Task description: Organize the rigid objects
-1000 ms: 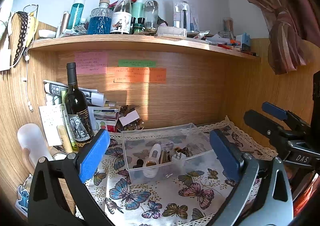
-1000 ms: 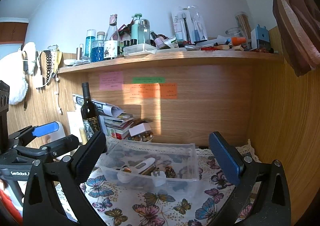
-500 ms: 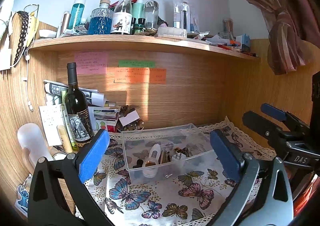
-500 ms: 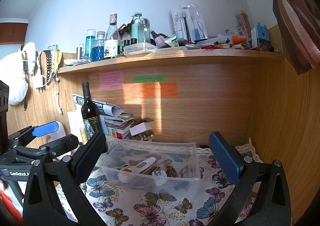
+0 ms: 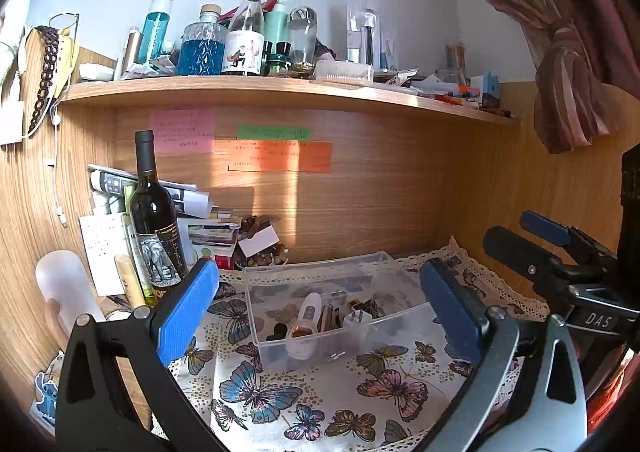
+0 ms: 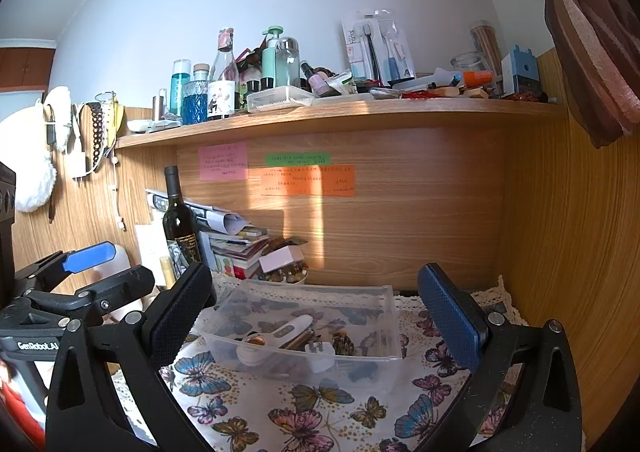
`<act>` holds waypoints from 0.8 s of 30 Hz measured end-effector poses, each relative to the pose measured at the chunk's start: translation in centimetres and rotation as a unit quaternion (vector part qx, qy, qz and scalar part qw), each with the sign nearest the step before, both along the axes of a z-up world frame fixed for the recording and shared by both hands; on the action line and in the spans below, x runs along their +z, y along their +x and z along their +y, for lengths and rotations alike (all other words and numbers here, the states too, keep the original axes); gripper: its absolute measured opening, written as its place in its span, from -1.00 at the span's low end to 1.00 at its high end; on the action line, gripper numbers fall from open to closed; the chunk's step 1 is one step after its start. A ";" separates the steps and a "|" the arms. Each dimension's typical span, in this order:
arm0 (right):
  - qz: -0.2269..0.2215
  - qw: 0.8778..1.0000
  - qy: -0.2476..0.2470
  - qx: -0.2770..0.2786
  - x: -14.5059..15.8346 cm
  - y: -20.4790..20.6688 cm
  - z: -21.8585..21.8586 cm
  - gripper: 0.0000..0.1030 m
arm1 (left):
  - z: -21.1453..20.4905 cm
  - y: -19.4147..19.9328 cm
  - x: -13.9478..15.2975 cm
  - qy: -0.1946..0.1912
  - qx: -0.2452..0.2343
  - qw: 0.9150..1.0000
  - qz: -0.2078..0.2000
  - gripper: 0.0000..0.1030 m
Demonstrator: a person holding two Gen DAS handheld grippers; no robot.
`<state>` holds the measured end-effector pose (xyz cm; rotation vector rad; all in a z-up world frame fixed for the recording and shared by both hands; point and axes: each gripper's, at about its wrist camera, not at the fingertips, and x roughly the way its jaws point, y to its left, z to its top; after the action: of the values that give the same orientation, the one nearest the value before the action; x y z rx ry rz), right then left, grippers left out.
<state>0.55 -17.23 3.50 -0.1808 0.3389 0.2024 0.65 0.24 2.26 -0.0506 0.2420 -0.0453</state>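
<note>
A clear plastic bin (image 5: 260,280) (image 6: 392,316) stands on the butterfly cloth under the shelf. In it lie a white thermometer-like device (image 5: 306,318) (image 6: 280,334), a white plug (image 6: 320,352) and several small dark and brass items. My left gripper (image 5: 316,312) is open and empty, held above the cloth in front of the bin. My right gripper (image 6: 316,320) is open and empty, also in front of the bin. The right gripper shows at the right of the left wrist view (image 5: 536,240); the left gripper shows at the left of the right wrist view (image 6: 100,270).
A dark wine bottle (image 5: 154,212) (image 6: 180,224) stands at back left by stacked papers and books (image 6: 236,244). A bowl of small items (image 5: 260,248) sits behind the bin. The wooden shelf (image 5: 280,90) above carries several bottles and clutter. Wooden walls close the left and right sides.
</note>
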 end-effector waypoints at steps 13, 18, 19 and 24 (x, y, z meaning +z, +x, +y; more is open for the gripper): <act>0.001 1.000 0.001 -0.002 -0.1 0.0 0.0 1.00 | 0.2 0.2 -0.1 -0.005 0.000 1.000 0.000 0.99; 0.003 1.000 0.002 -0.005 -0.3 -0.1 0.0 1.00 | 0.2 0.4 -0.3 -0.004 -0.008 1.000 0.003 0.99; 0.004 1.000 0.002 -0.005 -0.3 -0.1 0.0 1.00 | 0.2 0.4 -0.3 -0.003 -0.009 1.000 0.003 0.99; 0.007 1.000 0.003 -0.008 -0.5 0.0 0.1 1.00 | 0.3 0.5 -0.2 -0.005 -0.013 1.000 0.003 0.99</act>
<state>0.55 -17.15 3.05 -0.1713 0.3533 0.1887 1.13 0.52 2.02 -0.0576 0.2488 -0.0730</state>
